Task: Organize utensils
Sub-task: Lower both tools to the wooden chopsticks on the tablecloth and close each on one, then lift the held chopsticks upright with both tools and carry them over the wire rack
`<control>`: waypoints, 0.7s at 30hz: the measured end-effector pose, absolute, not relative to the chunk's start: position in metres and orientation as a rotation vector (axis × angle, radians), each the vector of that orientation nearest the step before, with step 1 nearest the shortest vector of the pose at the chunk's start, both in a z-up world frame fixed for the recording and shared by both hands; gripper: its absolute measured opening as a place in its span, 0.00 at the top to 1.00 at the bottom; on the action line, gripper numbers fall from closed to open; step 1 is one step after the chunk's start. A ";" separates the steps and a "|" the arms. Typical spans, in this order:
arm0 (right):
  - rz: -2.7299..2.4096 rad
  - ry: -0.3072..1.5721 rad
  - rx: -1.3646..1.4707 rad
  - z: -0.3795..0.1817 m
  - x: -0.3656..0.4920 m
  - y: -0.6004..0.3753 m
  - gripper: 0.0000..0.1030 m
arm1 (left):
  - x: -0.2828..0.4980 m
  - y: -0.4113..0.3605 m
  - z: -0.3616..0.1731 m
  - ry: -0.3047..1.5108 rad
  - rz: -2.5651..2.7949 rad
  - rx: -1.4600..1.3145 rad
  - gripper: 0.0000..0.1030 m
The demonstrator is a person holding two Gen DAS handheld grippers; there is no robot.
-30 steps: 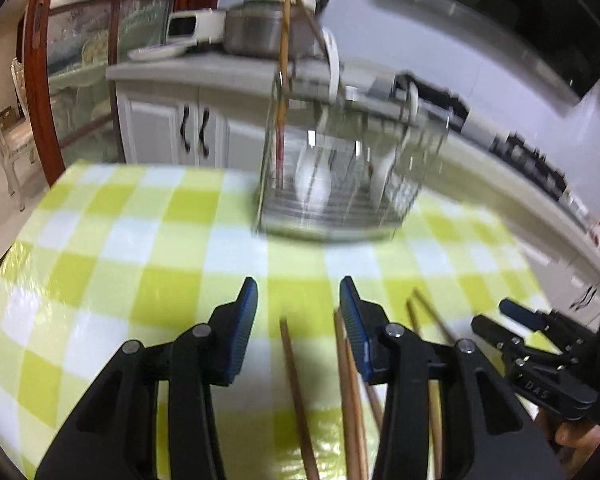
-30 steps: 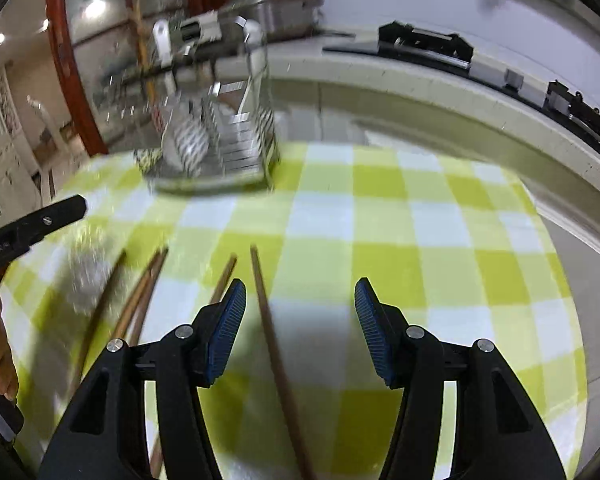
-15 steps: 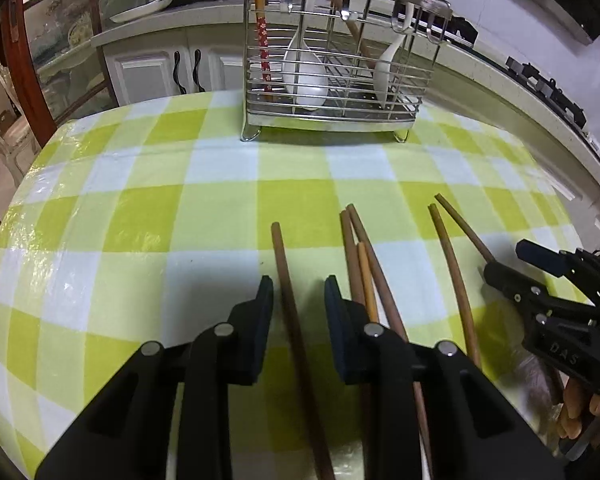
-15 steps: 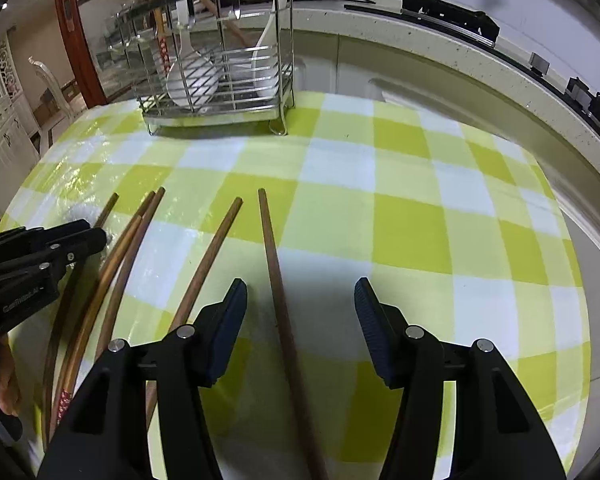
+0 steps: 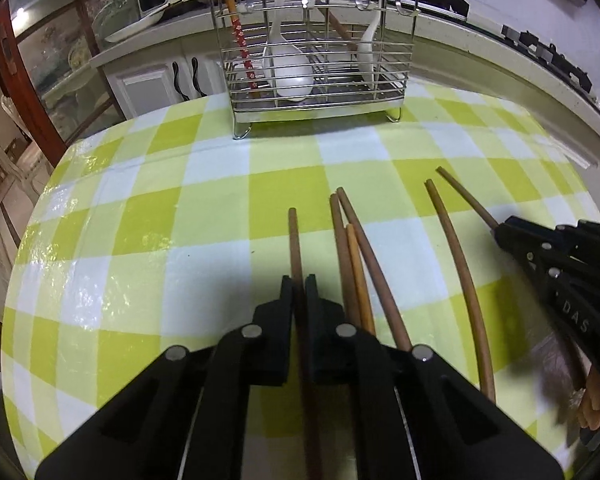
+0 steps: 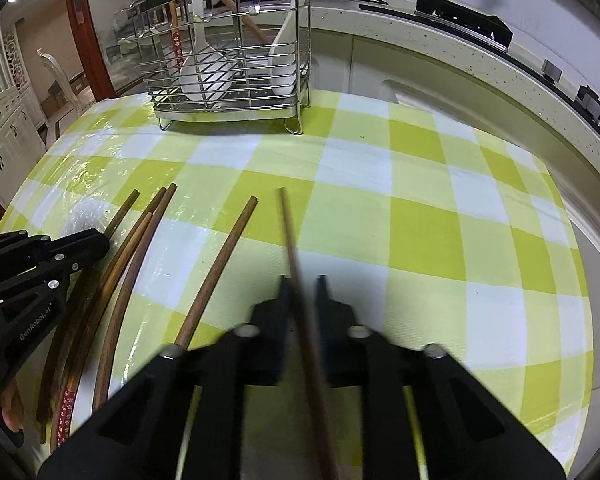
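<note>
Wooden chopsticks lie scattered on the checked table [image 5: 160,216], the left gripper [image 5: 299,286] pinching the leftmost chopstick [image 5: 293,236] and the right gripper [image 6: 302,286] closing around, perhaps not yet gripping, the rightmost chopstick [image 6: 287,224], while the wire rack [image 5: 320,52] holds few utensils, so most work remains.

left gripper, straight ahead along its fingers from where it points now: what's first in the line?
The left gripper is closed on a brown chopstick. Past that stick's tip lies bare checked tablecloth, then probably the wire utensil rack at the table's far edge, though depth is hard to judge.
</note>
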State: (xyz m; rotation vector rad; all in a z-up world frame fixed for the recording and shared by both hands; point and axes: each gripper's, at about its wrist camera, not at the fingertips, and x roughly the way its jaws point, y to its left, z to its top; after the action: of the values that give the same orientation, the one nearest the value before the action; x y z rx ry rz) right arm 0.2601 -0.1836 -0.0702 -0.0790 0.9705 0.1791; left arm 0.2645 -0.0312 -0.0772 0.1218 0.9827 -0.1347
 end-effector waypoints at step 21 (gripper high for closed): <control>0.169 0.782 0.019 0.001 0.237 -0.199 0.94 | 0.239 -0.001 0.002 0.704 -0.208 -0.081 0.94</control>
State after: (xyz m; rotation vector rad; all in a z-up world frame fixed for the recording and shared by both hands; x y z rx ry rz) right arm 0.2372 -0.1989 0.0009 0.0193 0.7818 0.1694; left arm 0.2386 -0.0011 0.0017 -0.0810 0.7039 -0.2078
